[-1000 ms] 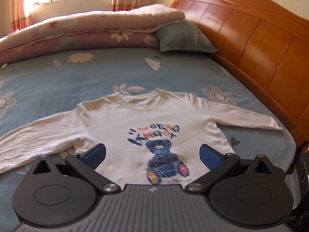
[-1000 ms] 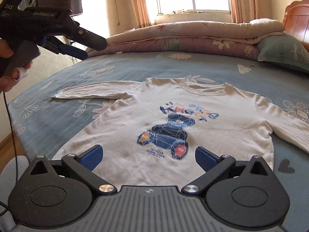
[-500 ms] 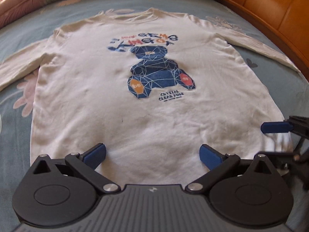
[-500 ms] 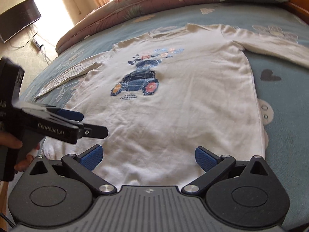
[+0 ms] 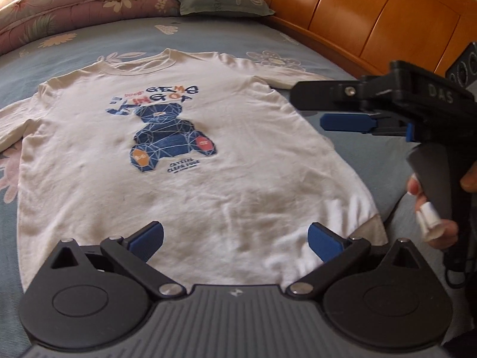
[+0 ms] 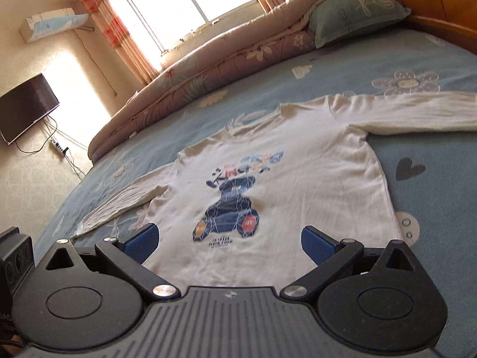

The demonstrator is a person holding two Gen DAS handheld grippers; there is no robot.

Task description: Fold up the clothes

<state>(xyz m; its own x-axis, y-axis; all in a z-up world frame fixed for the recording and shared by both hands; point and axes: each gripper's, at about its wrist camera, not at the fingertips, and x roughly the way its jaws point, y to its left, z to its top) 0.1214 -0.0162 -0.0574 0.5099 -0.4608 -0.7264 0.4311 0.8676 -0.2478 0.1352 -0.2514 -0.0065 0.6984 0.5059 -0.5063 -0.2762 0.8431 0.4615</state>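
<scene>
Clearly empty and spread wide, the left gripper (image 5: 235,240) and right gripper (image 6: 228,242) hover over the hem of the cream long-sleeved bear-print shirt (image 5: 184,161) lying flat, unfolded, on the blue flowered bedsheet (image 6: 423,59), so the next move is probably pinching an edge.

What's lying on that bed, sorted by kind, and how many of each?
Long-sleeved shirts: 1
Folded quilts: 1
Pillows: 1
Total: 3 things on the blue flowered bedsheet.
</scene>
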